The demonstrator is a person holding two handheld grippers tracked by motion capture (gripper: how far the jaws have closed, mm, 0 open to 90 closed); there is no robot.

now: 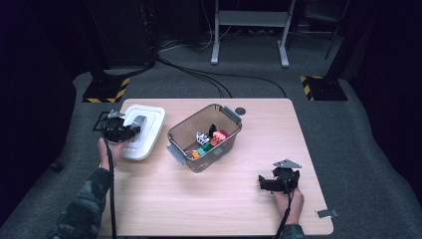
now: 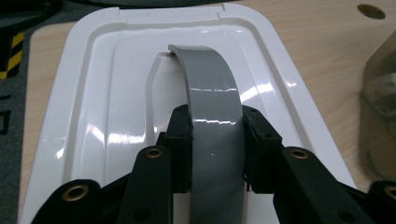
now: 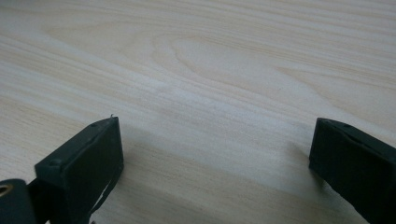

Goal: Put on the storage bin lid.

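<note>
A white box lid (image 1: 144, 130) lies at the table's left edge, its near end raised off the wood. Its grey handle (image 2: 212, 98) arches up from the lid (image 2: 112, 88), and my left gripper (image 2: 215, 144) is shut on that handle, a black pad pressed on each side. In the high view my left gripper (image 1: 130, 130) sits over the lid's near half. A clear brown bin (image 1: 205, 137) with several small coloured toys stands at the table's middle. My right gripper (image 1: 264, 183) rests low at the front right, jaws wide over bare wood (image 3: 210, 93).
The bin's corner (image 2: 380, 107) stands just right of the lid. A round cable hole (image 1: 241, 110) is at the table's back edge. A small grey clip (image 1: 326, 213) lies at the front right corner. Floor stands and cables are beyond the table.
</note>
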